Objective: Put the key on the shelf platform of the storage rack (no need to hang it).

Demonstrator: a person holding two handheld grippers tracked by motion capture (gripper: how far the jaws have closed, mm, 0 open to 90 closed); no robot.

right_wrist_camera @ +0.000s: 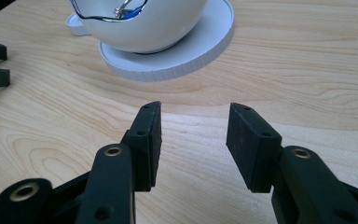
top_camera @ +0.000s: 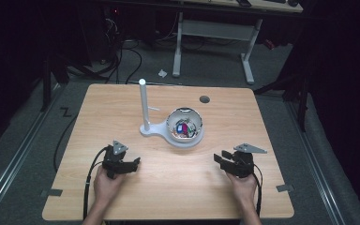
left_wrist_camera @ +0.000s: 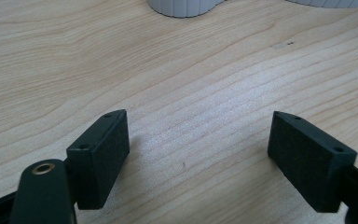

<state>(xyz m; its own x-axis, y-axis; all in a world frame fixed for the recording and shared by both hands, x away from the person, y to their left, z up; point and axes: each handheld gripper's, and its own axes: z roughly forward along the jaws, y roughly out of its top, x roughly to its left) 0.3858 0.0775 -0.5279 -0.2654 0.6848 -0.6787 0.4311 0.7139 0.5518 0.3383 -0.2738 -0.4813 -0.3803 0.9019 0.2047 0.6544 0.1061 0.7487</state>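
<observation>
Wooden table (top_camera: 122, 108), bare near the edge. White stand (top_camera: 168, 133) with upright post (top_camera: 143, 105) and bowl (top_camera: 184, 123) of small items sits far-centre. Left gripper (top_camera: 130, 165) and right gripper (top_camera: 221, 158) rest near, jaws spread, empty. Bowl lies far-left of the right gripper, seemingly slightly nearer it.

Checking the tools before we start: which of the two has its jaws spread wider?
The left tool: its own view shows a broad stretch of table between its jaws, while the right tool has a narrower gap.
</observation>
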